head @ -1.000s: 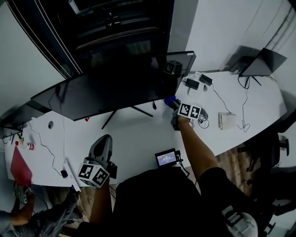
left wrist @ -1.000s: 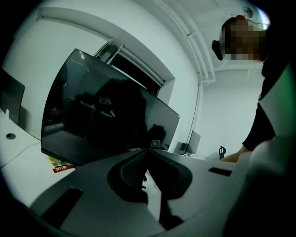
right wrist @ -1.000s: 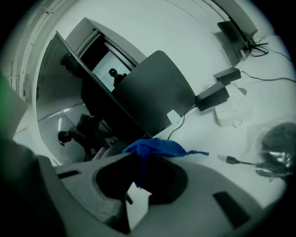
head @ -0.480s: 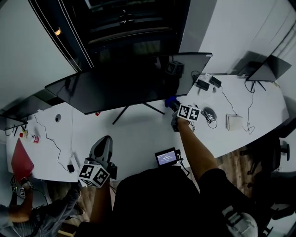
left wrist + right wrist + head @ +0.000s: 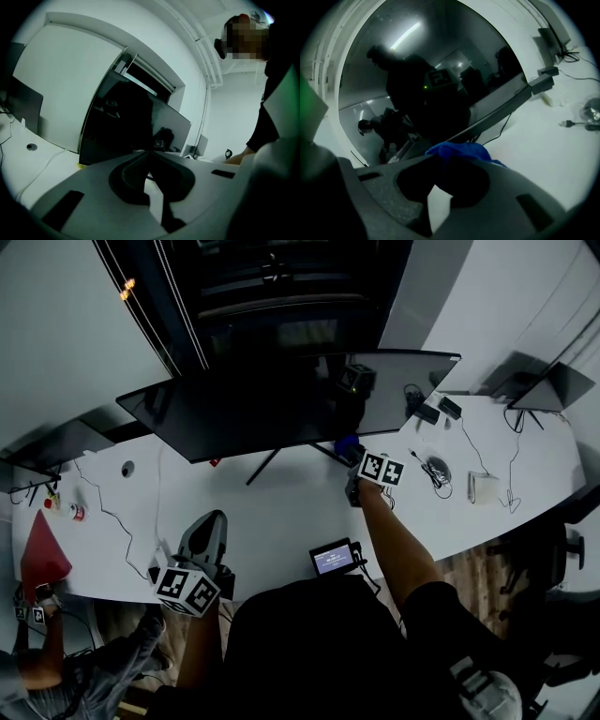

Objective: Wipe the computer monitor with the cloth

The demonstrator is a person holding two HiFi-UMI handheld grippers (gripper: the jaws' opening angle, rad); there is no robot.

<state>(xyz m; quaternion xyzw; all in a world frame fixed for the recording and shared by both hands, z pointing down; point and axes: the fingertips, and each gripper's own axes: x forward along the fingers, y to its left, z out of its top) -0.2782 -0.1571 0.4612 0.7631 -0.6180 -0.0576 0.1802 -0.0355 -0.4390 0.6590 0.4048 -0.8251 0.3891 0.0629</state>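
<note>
The wide dark monitor (image 5: pixel 281 404) stands on a thin stand at the back of the white table (image 5: pixel 281 512). My right gripper (image 5: pixel 350 456) is just below the screen's lower right edge, shut on a bunched blue cloth (image 5: pixel 346 445). In the right gripper view the cloth (image 5: pixel 464 151) bulges from the jaws (image 5: pixel 440 159), with the glossy screen (image 5: pixel 431 79) close ahead. My left gripper (image 5: pixel 212 519) hangs over the table's front edge, well short of the monitor. Its jaws (image 5: pixel 149 153) meet with nothing between them, and the monitor (image 5: pixel 122 126) lies beyond.
A small device with a lit screen (image 5: pixel 335 559) sits at the front edge. Cables and a white box (image 5: pixel 485 487) lie to the right, by a dark laptop (image 5: pixel 553 385). Another dark screen (image 5: pixel 56 446) stands far left. A person with a red object (image 5: pixel 42 554) crouches at the lower left.
The head view has swung, so the monitor and table now sit further right in the picture. Both grippers keep much the same places, the right one still by the screen's lower edge.
</note>
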